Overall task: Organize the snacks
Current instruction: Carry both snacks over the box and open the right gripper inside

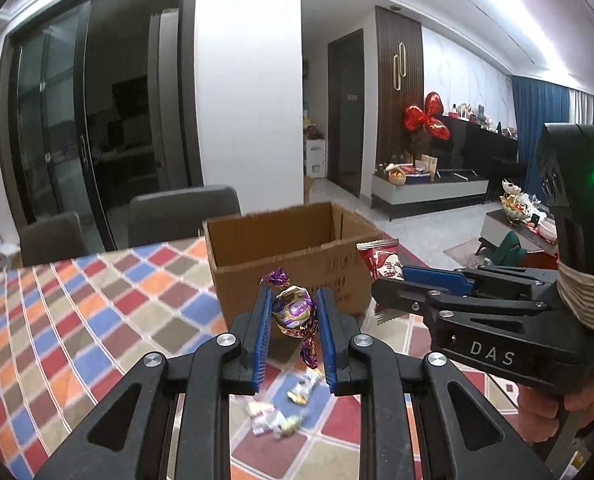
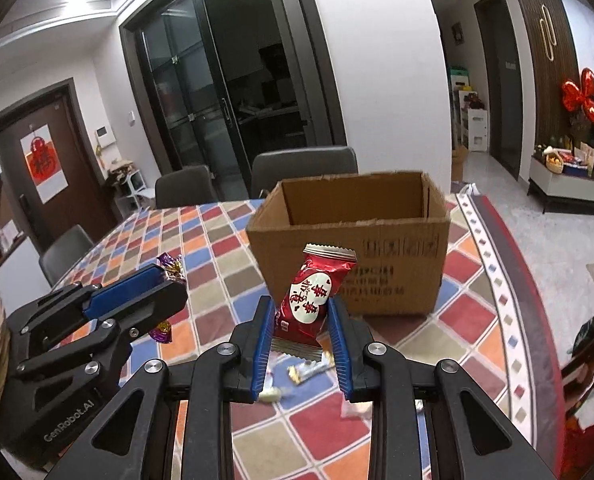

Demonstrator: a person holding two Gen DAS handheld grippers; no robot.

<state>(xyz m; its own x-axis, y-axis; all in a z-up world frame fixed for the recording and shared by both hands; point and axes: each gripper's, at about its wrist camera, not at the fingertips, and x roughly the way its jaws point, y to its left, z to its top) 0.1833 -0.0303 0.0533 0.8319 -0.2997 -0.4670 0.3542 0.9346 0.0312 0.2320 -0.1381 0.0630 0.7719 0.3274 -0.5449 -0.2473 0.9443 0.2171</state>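
Holding one sweet in each gripper, above the tablecloth

Gripping a purple foil candy (image 1: pixel 293 310), my left gripper (image 1: pixel 294 312) has its blue pads pressed on both sides of the wrapper, low in the centre of the left wrist view, clear of the cloth. My right gripper (image 2: pixel 301 320) is clamped on a red snack packet (image 2: pixel 317 294) standing upright between its pads, centre of the right wrist view. Behind both, mid-frame, I see an open cardboard box (image 2: pixel 377 248) standing on the checked tablecloth (image 1: pixel 97 300). A few loose wrapped sweets (image 1: pixel 281 416) lie on the cloth below my fingers. Grey chairs (image 2: pixel 303 168) stand past the table's far edge, with dark glass doors (image 2: pixel 201 92) above them.
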